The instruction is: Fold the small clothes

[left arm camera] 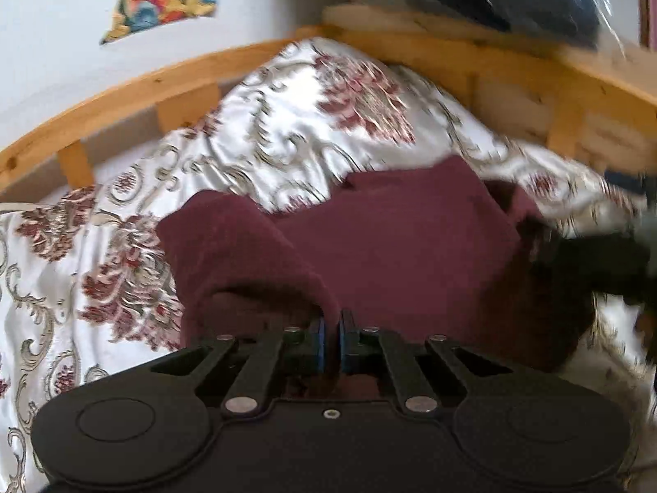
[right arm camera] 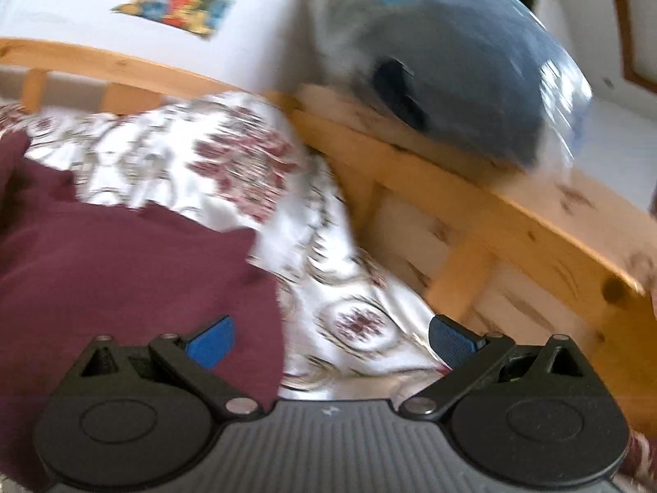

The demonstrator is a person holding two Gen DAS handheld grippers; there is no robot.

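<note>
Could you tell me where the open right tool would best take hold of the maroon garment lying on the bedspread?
Probably the garment's right-hand edge, which lies just beside the right tool's left finger. Come from the right, level with the floral bedspread, so the edge slides between the fingers. The left tool is shut on a raised fold on the other side.

The left gripper (left arm camera: 331,330) points downward with its blue pads pinched together on a fold of maroon cloth (left arm camera: 390,238), while the right gripper (right arm camera: 332,343) stands wide open, its pads gripping nothing.
</note>
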